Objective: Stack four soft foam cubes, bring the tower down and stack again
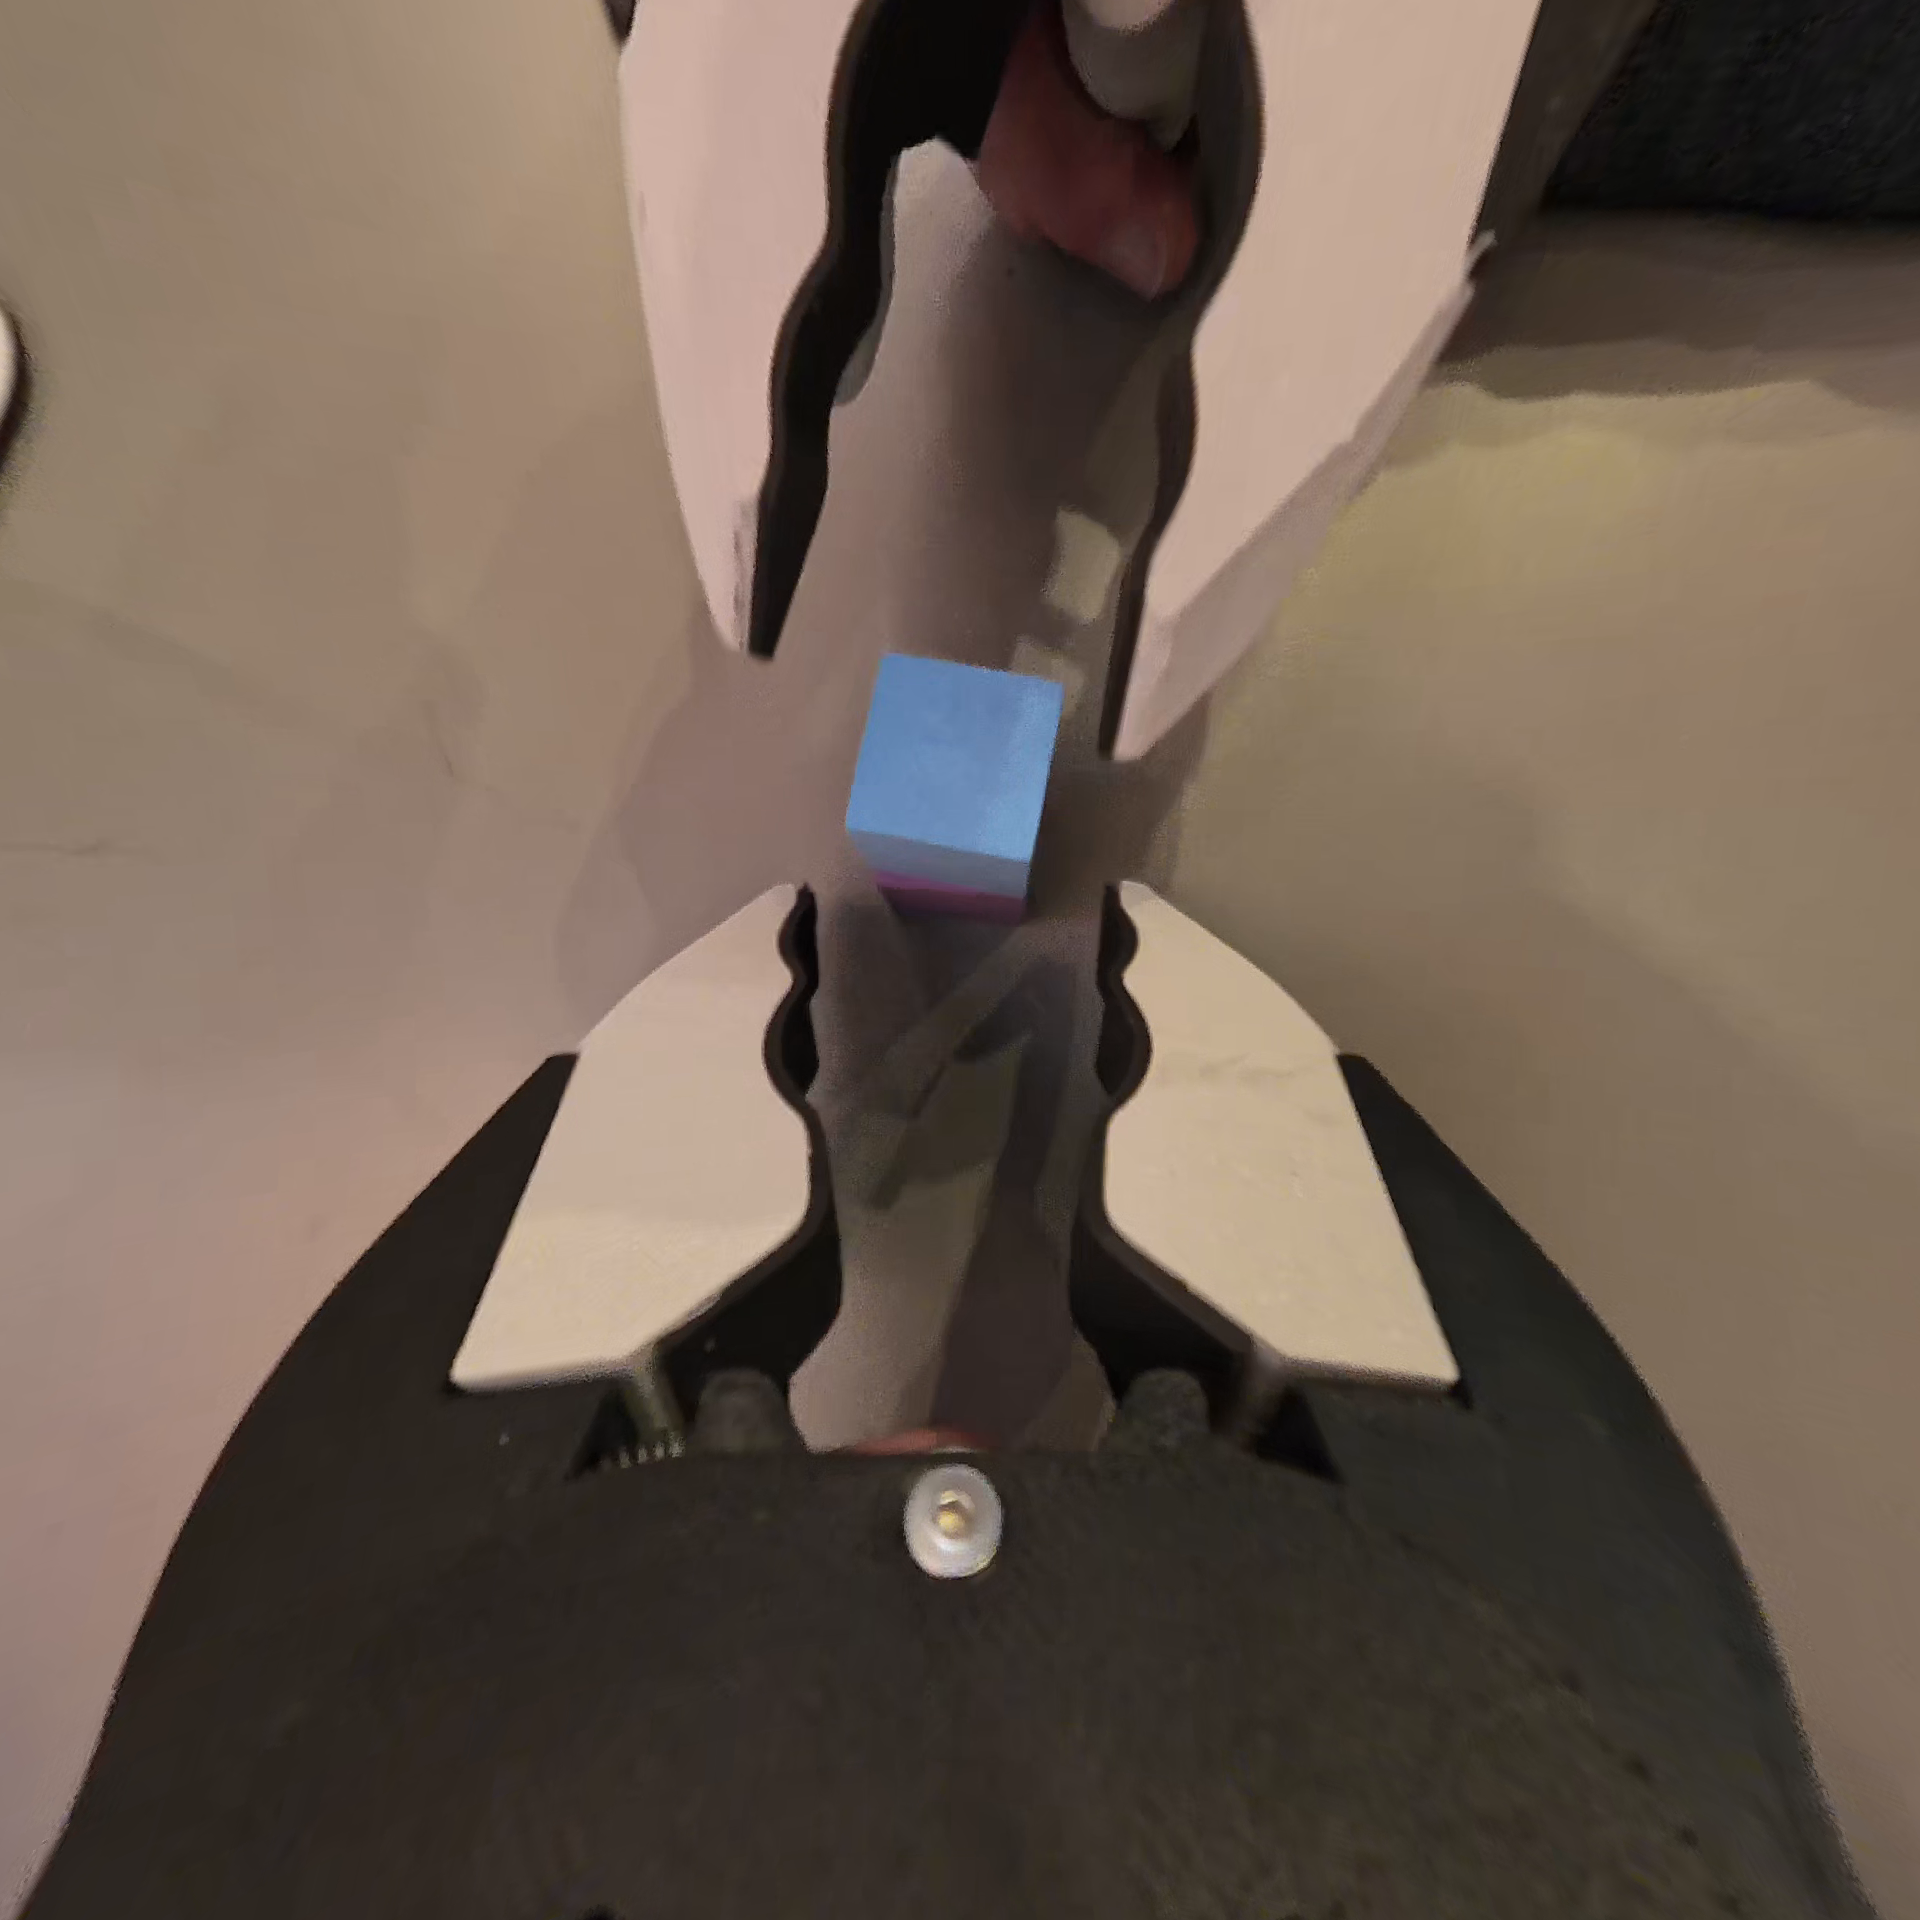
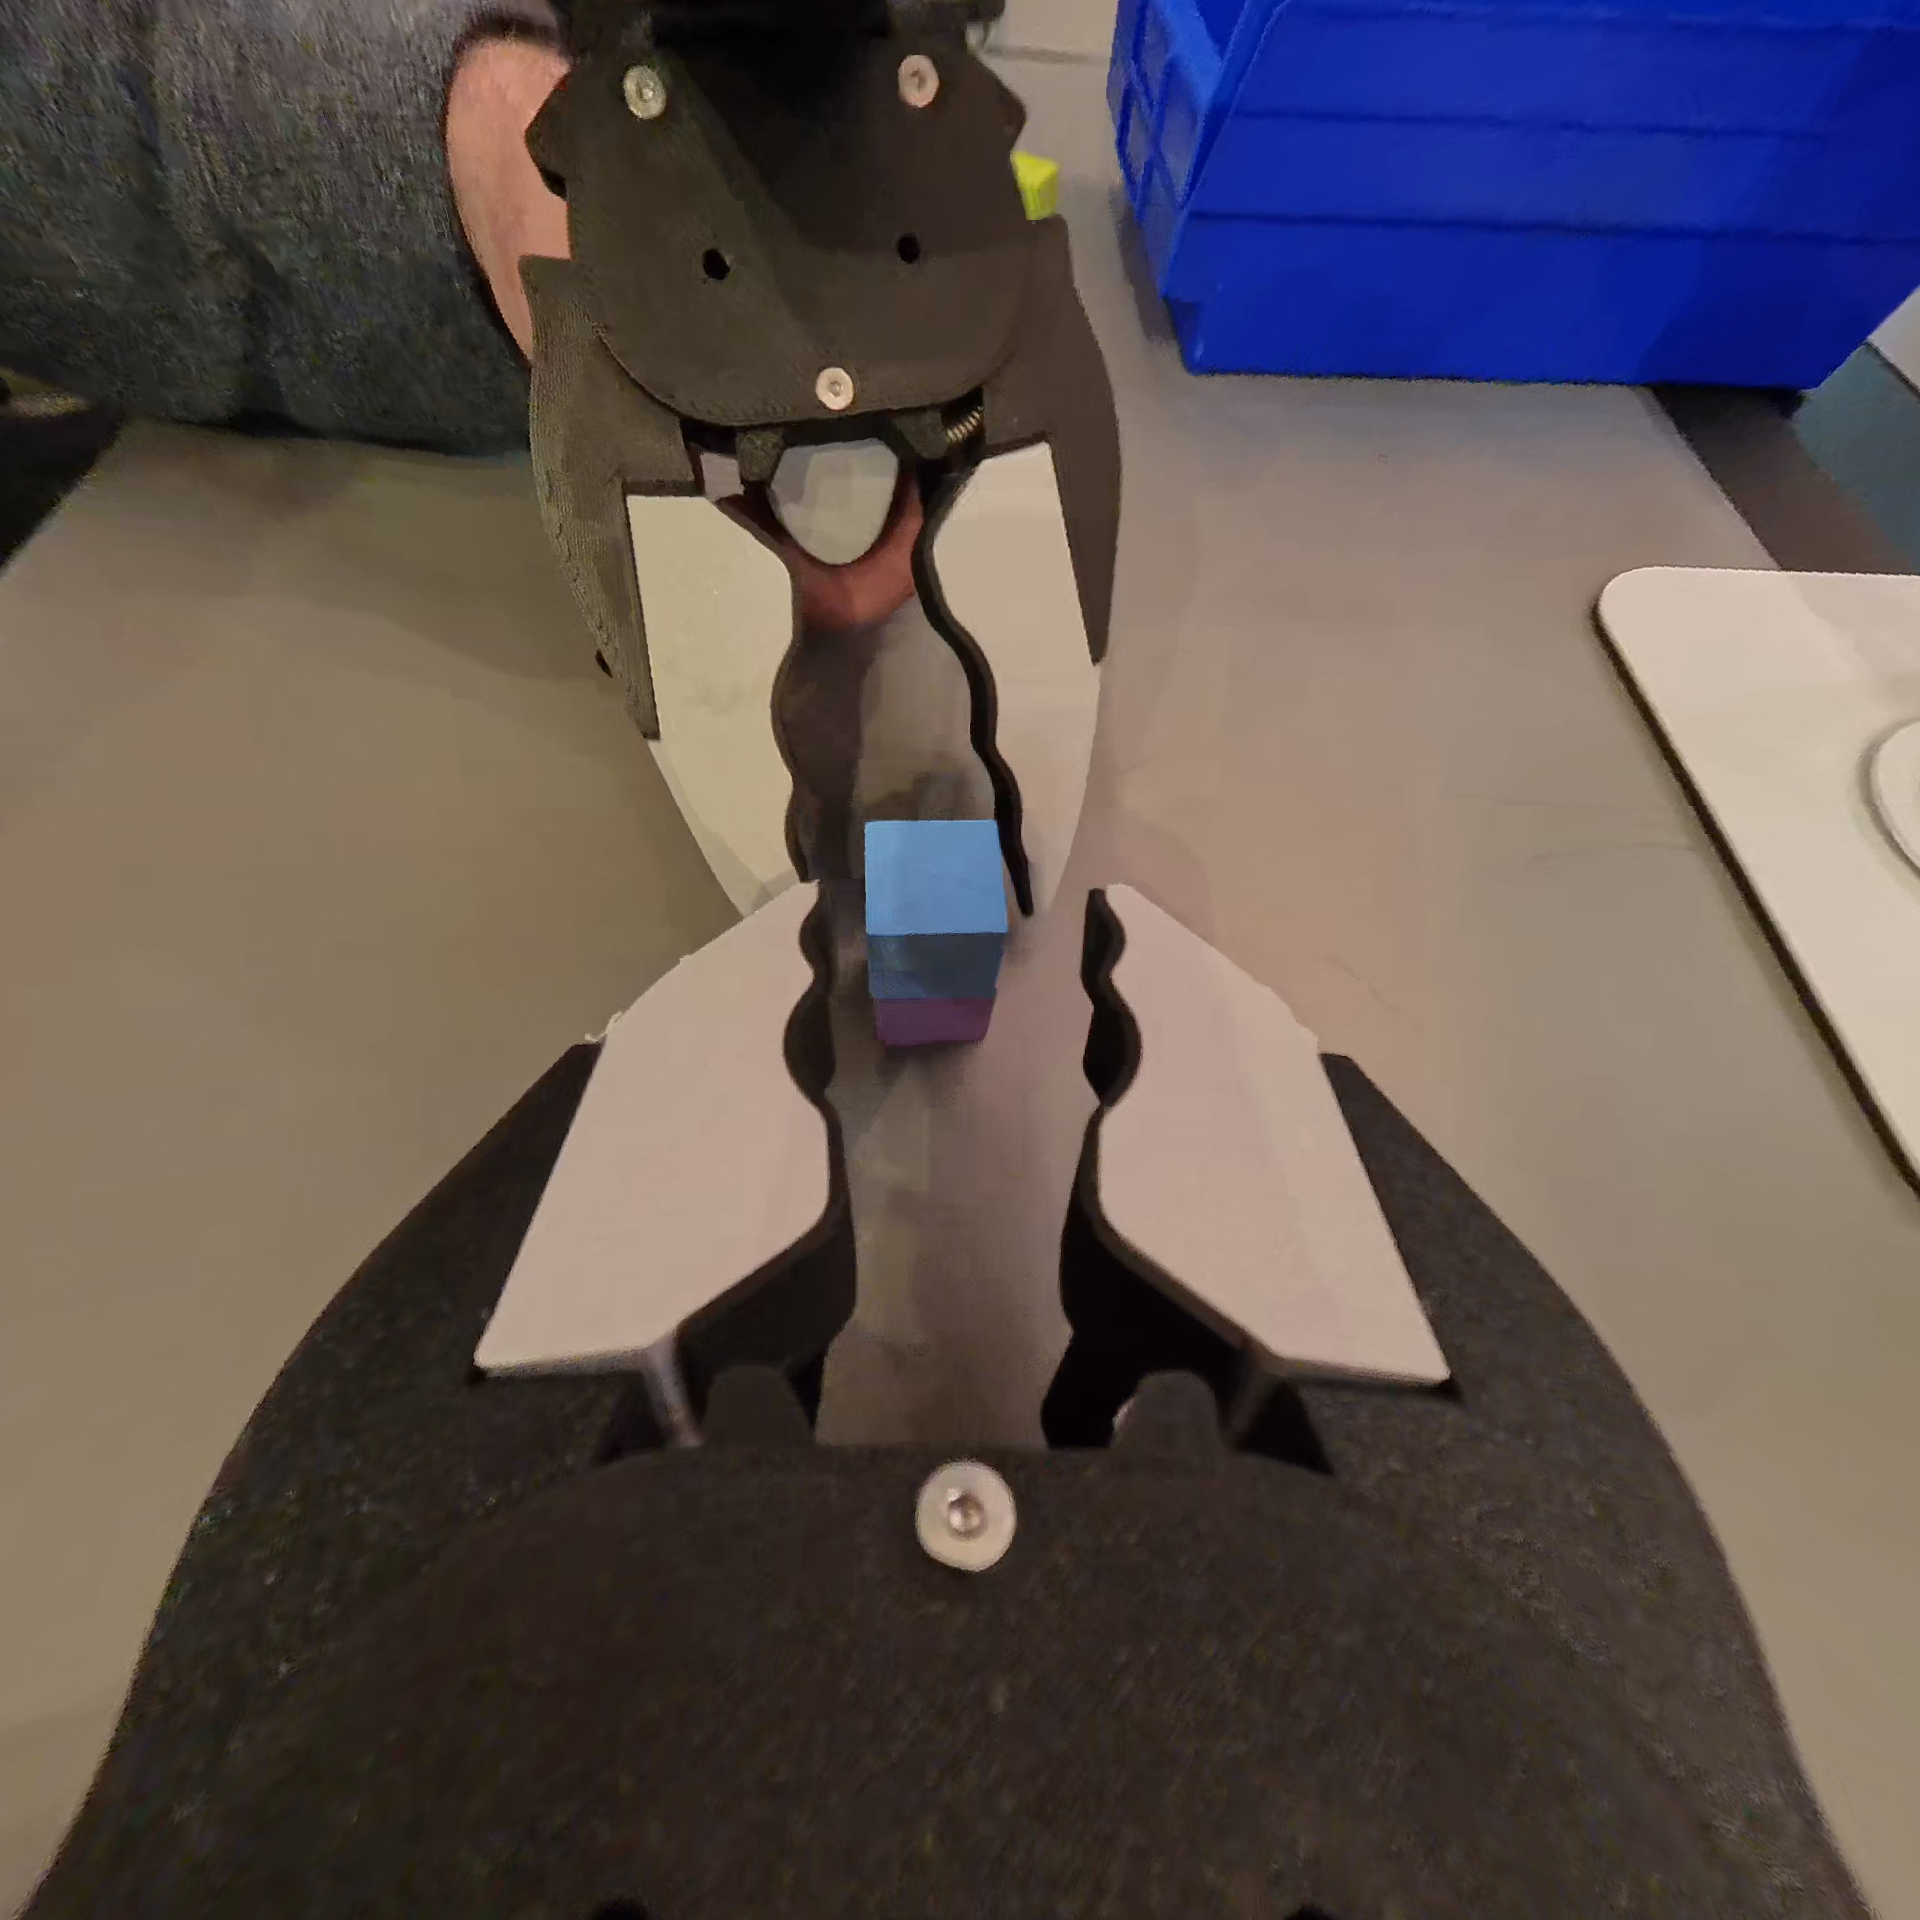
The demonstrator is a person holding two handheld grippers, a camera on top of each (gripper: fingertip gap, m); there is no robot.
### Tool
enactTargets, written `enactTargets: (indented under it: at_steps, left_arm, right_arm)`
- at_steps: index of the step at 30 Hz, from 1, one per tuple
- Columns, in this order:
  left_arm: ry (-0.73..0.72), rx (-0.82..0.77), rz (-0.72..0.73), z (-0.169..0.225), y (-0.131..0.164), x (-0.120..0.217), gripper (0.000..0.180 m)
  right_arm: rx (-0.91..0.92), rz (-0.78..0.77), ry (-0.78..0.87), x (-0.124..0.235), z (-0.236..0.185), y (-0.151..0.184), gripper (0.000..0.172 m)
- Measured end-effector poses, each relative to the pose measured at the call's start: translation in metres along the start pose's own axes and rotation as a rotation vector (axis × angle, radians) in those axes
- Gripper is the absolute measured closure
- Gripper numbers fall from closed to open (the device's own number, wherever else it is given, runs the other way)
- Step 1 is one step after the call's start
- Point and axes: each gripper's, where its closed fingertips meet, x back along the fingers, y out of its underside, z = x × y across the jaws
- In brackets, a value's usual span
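Note:
A blue foam cube [image 1: 956, 764] sits on top of a purple cube [image 1: 951, 902] on the grey table [image 1: 312, 727]. The same stack shows in the right wrist view, blue cube [image 2: 930, 878] over purple cube [image 2: 930, 1020]. My left gripper [image 1: 961, 899] is open, its fingertips to either side of the stack and clear of it. My right gripper [image 2: 953, 904] faces it from the opposite side, also open, with a gap at each pad. Each gripper shows in the other's view, the right gripper [image 1: 940, 696] and the left gripper [image 2: 914, 883]. A yellow-green cube [image 2: 1036, 185] lies behind the left gripper.
A blue plastic bin [image 2: 1507, 187] stands at the far right of the table. A white mat [image 2: 1766, 779] lies at the right edge. A person's grey sleeve [image 2: 208, 208] rests at the far left.

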Motion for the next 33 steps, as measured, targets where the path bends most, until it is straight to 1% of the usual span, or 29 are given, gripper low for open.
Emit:
enactTargets:
  at_steps: [2,4,6,9,13,16,20,21,23,25,31,33]
  left_arm:
    - [-0.016,0.01,0.028,0.002,-0.001,0.014,0.127]
    - [-0.056,0.008,0.029,0.001,0.005,0.031,0.127]
    - [-0.108,0.004,0.0,-0.002,0.02,0.051,0.127]
    - [-0.207,0.038,-0.014,-0.013,0.047,0.09,0.128]
    - [-0.379,0.15,-0.008,-0.034,0.095,0.154,0.13]
    - [-0.512,0.252,-0.048,-0.051,0.148,0.199,0.131]
    - [-0.622,0.36,-0.105,-0.067,0.212,0.235,0.131]
    - [-0.637,0.38,-0.122,-0.07,0.225,0.24,0.131]
    - [-0.656,0.405,-0.135,-0.076,0.24,0.245,0.132]
    - [-0.664,0.415,-0.148,-0.081,0.247,0.244,0.133]
    - [-0.67,0.444,-0.264,-0.094,0.27,0.234,0.13]
    - [-0.671,0.449,-0.255,-0.096,0.27,0.228,0.144]
  right_arm:
    - [-0.027,0.035,0.006,0.009,0.003,-0.001,0.126]
    - [-0.054,0.048,0.037,0.017,0.011,0.003,0.129]
    - [-0.101,0.072,0.036,0.025,0.016,0.004,0.13]
    - [-0.113,0.1,0.046,0.03,0.018,0.002,0.131]
    - [-0.096,0.068,0.058,0.027,0.017,0.006,0.131]
    - [-0.092,0.057,0.061,0.025,0.017,0.007,0.132]
    - [-0.099,0.06,0.062,0.026,0.017,0.007,0.132]
    - [-0.098,0.06,0.061,0.026,0.017,0.007,0.133]
    - [-0.096,0.058,0.059,0.026,0.017,0.007,0.133]
    - [-0.098,0.053,0.055,0.025,0.017,0.008,0.133]
    - [-0.097,0.039,0.046,0.023,0.015,0.009,0.133]
    - [-0.096,0.039,0.045,0.023,0.015,0.009,0.134]
